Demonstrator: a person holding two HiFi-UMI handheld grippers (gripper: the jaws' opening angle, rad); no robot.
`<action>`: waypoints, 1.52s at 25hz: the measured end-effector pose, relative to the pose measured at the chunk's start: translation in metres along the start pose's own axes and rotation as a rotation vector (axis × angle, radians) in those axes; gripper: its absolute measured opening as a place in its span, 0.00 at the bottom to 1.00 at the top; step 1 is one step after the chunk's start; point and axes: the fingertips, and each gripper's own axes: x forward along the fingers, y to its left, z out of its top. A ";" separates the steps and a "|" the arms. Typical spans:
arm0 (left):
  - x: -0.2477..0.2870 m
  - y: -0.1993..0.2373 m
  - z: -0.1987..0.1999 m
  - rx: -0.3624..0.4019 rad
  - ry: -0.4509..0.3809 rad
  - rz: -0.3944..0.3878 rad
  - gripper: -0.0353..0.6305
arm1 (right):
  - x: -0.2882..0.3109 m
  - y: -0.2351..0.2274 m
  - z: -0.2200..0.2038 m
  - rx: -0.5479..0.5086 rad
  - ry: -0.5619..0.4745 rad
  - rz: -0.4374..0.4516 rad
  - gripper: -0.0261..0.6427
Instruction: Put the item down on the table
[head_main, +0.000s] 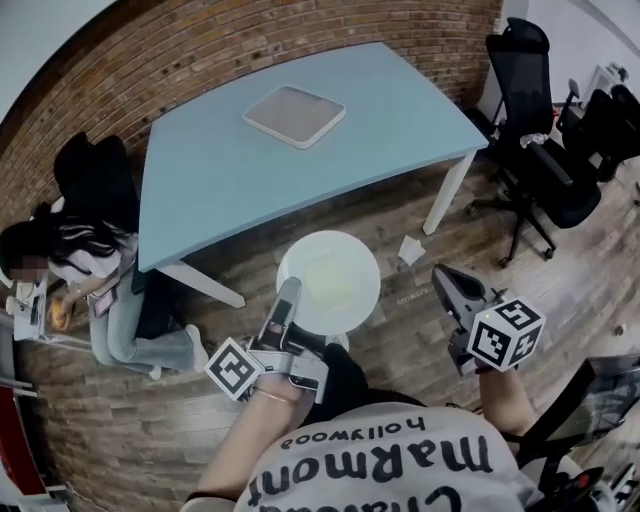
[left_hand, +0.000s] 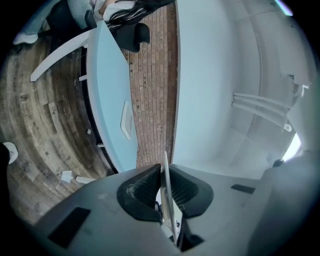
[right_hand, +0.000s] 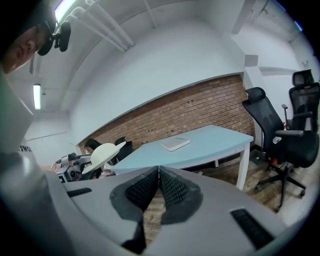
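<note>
A round white plate hangs over the wooden floor, short of the light blue table. My left gripper is shut on its near rim. In the left gripper view the plate's thin white edge runs between the two pads of the left gripper. From the right gripper view the plate shows side-on at the left. My right gripper is off to the plate's right. The right gripper has its pads together with nothing between them. A flat white square tray lies on the table.
Black office chairs stand to the right of the table. A person sits on the floor by the table's left end, against the brick wall. A paper scrap lies by the white table leg.
</note>
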 end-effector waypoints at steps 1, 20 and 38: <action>0.013 0.005 0.005 -0.009 0.007 0.002 0.09 | 0.008 -0.006 0.005 0.007 -0.001 -0.008 0.06; 0.164 0.056 0.156 -0.018 0.084 0.072 0.09 | 0.213 -0.022 0.097 0.036 -0.009 -0.006 0.06; 0.252 0.098 0.199 -0.037 0.067 0.100 0.09 | 0.313 -0.086 0.143 0.028 0.014 0.001 0.06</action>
